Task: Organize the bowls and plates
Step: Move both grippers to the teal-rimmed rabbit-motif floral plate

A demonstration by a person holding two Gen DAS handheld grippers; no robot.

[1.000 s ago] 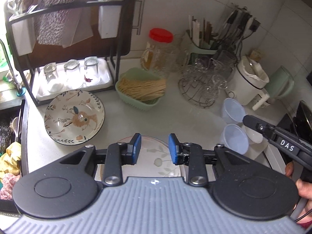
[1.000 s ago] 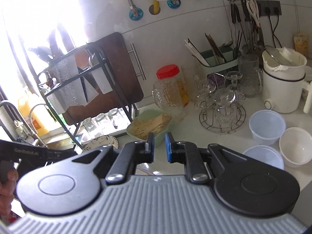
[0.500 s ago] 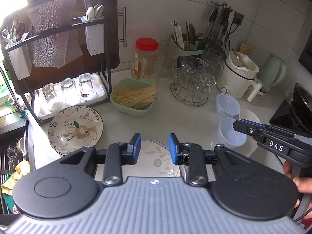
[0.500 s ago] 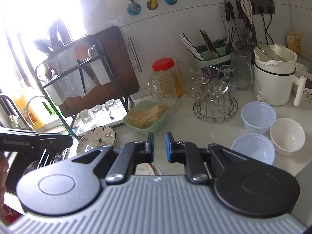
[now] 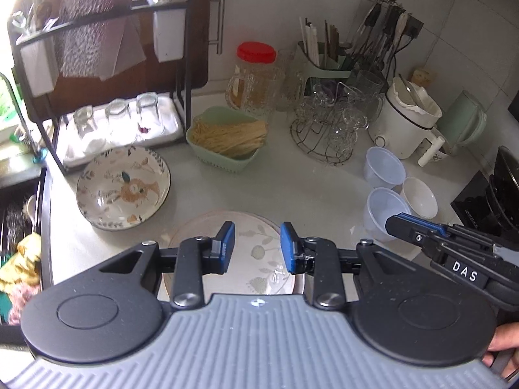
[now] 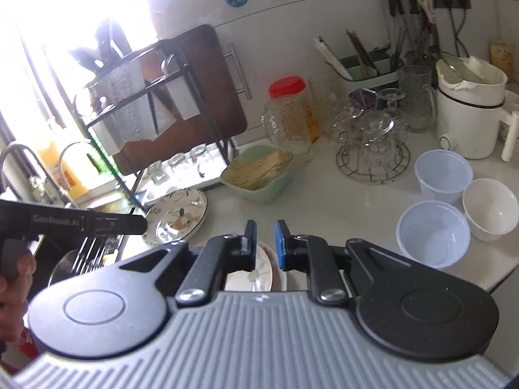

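A pale flat plate with a leaf print lies at the counter's near edge, right below my left gripper. That gripper is open with nothing between its blue pads. A deep floral plate sits to the left, by the dish rack. Two clear plastic bowls and a white bowl cluster at the right. My right gripper hovers over the nearer plastic bowl's edge. In the right wrist view it is shut and empty, above the flat plate, and the left gripper shows beside the floral plate.
A green basket of dry noodles, a red-lidded jar, a wire stand of glasses and a white cooker line the back. A black rack with glasses stands at the left, beside the sink. A black stove is at the right.
Both grippers have drifted a little across the counter, so the views shifted slightly. The jaws kept their widths. Nothing on the counter moved.
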